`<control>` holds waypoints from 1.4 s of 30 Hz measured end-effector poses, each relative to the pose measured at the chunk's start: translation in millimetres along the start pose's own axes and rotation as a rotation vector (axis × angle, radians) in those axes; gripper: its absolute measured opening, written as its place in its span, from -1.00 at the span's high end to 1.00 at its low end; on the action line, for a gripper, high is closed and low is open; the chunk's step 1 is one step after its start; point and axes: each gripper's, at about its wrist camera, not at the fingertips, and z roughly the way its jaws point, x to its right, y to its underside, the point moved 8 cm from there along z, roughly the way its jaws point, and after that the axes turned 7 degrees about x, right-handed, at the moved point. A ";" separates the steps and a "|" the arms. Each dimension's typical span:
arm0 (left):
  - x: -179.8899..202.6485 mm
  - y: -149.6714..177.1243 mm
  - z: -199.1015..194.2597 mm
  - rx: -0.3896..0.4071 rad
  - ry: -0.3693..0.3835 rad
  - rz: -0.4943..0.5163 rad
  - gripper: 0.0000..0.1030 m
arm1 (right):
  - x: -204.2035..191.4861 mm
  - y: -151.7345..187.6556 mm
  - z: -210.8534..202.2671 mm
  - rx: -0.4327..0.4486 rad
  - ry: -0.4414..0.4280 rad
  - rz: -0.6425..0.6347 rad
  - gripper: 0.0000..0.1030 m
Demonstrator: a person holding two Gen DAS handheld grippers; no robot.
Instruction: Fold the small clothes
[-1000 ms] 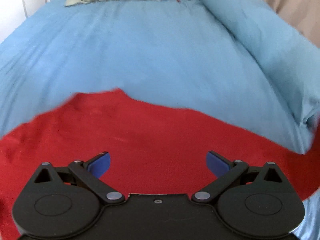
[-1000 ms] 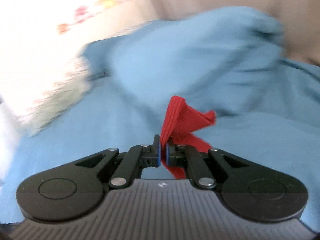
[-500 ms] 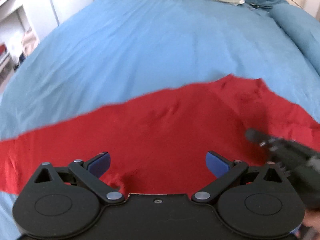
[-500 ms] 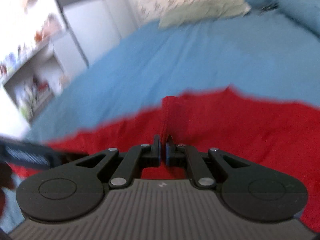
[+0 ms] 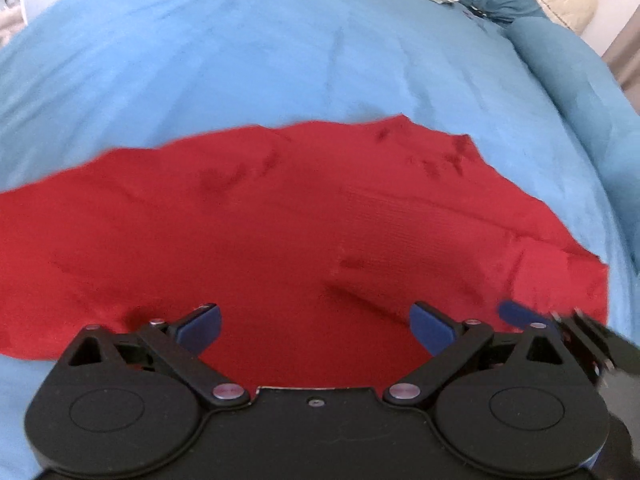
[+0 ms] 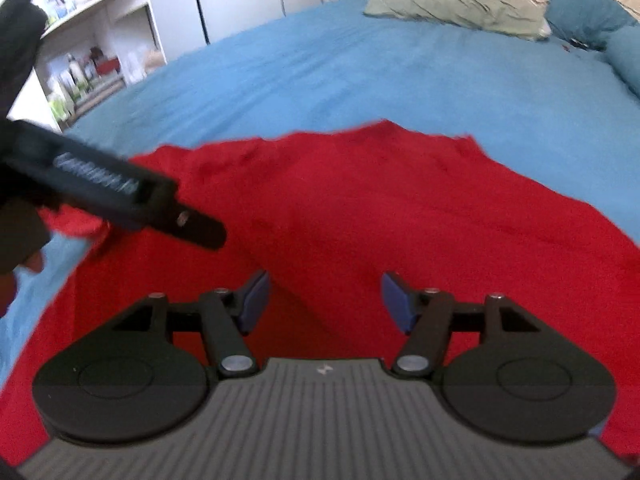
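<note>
Change: the folded edge of the red garment [image 6: 400,220], pinched in the right gripper [image 6: 324,300] a second ago, is now let go; its jaws are opening and nothing is caught between the blue pads [image 6: 252,300].
Garment position: it is laid flat on the blue bedspread [image 5: 280,60], where a second ago one corner was carried in the air.
Left gripper [image 5: 316,326]: its jaws, wide throughout the last second, are closing slightly; no cloth is clamped, only red fabric lying beneath them.
Meaning for the task: one fold is judged to have just been laid down and released; smoothing or a further fold is judged to be left.
Left wrist view only: a doubled layer with a ribbed band is shown at the garment's right end, with the right gripper's blue tip just beside it at the frame edge.
Right wrist view only: the left gripper's black body is seen from the side over the garment's left end, with white shelves [image 6: 100,60] and a pale green pillow [image 6: 452,10] beyond the bed.
</note>
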 end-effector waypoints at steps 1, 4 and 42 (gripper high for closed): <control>4.4 1.1 4.4 -0.010 0.015 -0.015 -0.77 | 7.1 5.4 -12.4 -0.014 0.005 0.004 -0.59; 18.5 3.4 20.5 -0.025 0.041 -0.053 -0.43 | 28.0 23.9 -46.4 -0.037 0.045 0.023 -0.68; -43.6 3.7 1.2 0.228 -0.298 0.106 0.29 | 155.0 76.9 -87.9 -0.007 0.317 0.323 -0.71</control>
